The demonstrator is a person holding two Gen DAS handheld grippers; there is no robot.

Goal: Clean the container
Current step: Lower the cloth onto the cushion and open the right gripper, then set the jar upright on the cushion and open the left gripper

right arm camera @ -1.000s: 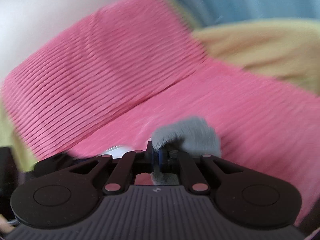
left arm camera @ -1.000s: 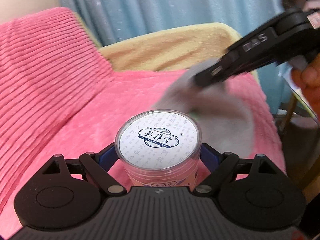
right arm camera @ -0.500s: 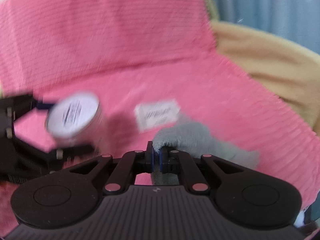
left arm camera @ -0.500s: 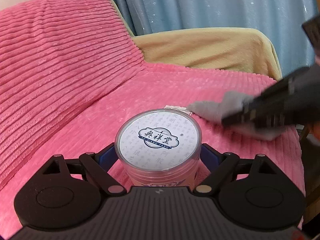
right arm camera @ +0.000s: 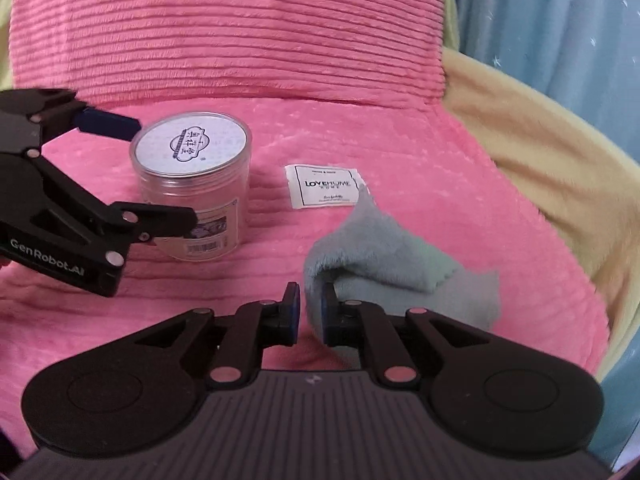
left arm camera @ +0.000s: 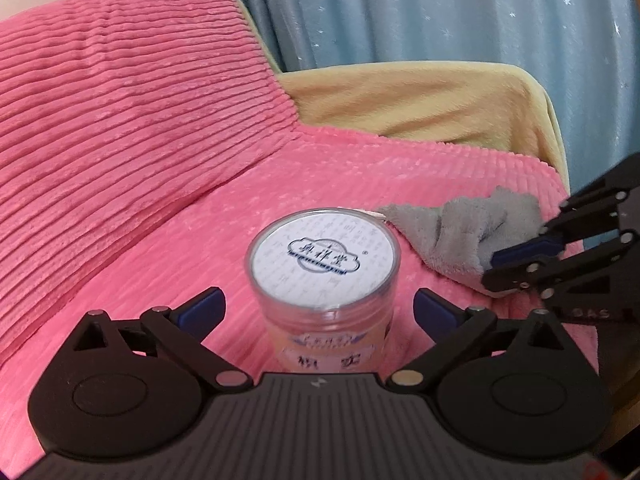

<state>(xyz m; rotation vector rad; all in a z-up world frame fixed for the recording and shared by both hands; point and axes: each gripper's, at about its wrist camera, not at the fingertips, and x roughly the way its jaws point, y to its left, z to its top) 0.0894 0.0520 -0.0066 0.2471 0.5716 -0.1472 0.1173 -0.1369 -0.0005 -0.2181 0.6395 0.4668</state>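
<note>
My left gripper (left arm camera: 316, 312) stands spread around the jar (left arm camera: 323, 276), touching nothing; my right gripper (right arm camera: 308, 314), slightly parted, barely pinches the cloth (right arm camera: 396, 268). The jar could tip on soft blanket (right arm camera: 400, 152) at frame centre.

A home: blanket-draped sofa (right arm camera: 280, 40) before star-print curtains (left arm camera: 440, 12).

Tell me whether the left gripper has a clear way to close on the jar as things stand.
Probably yes. The left gripper is open with its fingers either side of the jar, and nothing sits between them. The grey cloth lies off to the side.
</note>
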